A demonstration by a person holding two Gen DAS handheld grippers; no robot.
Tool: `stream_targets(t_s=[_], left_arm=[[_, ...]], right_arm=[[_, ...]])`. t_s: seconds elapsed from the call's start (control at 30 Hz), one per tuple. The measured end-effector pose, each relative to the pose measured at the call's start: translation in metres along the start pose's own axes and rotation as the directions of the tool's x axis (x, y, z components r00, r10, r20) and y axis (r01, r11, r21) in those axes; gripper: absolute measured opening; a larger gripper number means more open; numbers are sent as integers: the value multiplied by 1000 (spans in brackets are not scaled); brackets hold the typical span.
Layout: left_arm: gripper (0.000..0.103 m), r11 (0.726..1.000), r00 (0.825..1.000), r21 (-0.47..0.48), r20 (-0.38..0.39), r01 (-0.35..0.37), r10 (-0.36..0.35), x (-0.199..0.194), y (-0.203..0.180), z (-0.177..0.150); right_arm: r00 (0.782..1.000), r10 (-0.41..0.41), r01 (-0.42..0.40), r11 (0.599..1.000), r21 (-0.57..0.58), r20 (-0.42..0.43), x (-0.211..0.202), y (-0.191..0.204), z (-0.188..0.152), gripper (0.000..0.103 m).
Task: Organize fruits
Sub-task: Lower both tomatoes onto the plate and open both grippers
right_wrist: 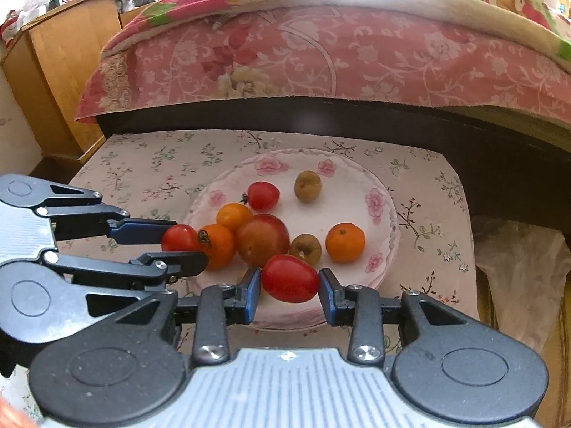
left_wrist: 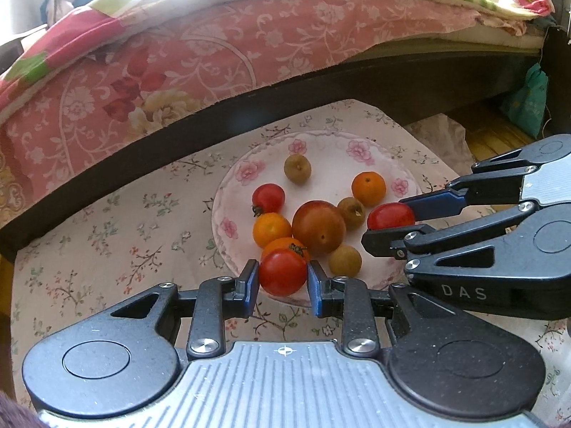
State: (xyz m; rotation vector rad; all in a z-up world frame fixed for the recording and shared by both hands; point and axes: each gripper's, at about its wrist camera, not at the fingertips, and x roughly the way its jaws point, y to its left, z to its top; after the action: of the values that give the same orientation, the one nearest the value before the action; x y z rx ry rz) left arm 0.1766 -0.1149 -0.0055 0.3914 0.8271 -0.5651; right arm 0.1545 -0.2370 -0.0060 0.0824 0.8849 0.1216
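Observation:
A flowered white plate (left_wrist: 328, 153) (right_wrist: 344, 192) holds a large red-brown tomato (left_wrist: 318, 226) (right_wrist: 262, 239), several small orange fruits (left_wrist: 368, 189), a small red tomato (left_wrist: 268, 198) and olive-brown fruits (left_wrist: 297, 168). My left gripper (left_wrist: 282, 271) (right_wrist: 185, 240) is shut on a red cherry tomato (left_wrist: 282, 280) (right_wrist: 178, 237) over the plate's near left rim. From the right side, my right gripper (left_wrist: 387, 219) (right_wrist: 289, 276) is shut on another red cherry tomato (left_wrist: 390, 215) (right_wrist: 289, 280) above the plate's near edge.
The plate sits on a small table with a floral cloth (left_wrist: 107, 249) (right_wrist: 150, 164). A bed with a pink floral sheet (left_wrist: 178, 71) and dark frame (right_wrist: 285, 121) runs behind it. A wooden cabinet (right_wrist: 60, 71) stands far left; a plastic bag (right_wrist: 517, 260) lies right of the table.

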Motion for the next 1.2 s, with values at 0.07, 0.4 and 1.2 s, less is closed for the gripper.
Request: stream_targets(t_s=[0.07, 0.4, 1.2], left_arm=[[36, 1000, 1000, 2, 1, -2, 2, 3, 0, 2], [35, 1000, 1000, 8, 12, 4, -4, 16, 3, 9], [36, 1000, 999, 8, 34, -1, 1, 24, 6, 15]], right_arm=[[1000, -5, 5, 1000, 0, 0, 3, -1, 1, 38], [1000, -16, 16, 999, 38, -5, 17, -13, 7, 38], [999, -32, 31, 997, 72, 11, 25, -22, 13, 39]])
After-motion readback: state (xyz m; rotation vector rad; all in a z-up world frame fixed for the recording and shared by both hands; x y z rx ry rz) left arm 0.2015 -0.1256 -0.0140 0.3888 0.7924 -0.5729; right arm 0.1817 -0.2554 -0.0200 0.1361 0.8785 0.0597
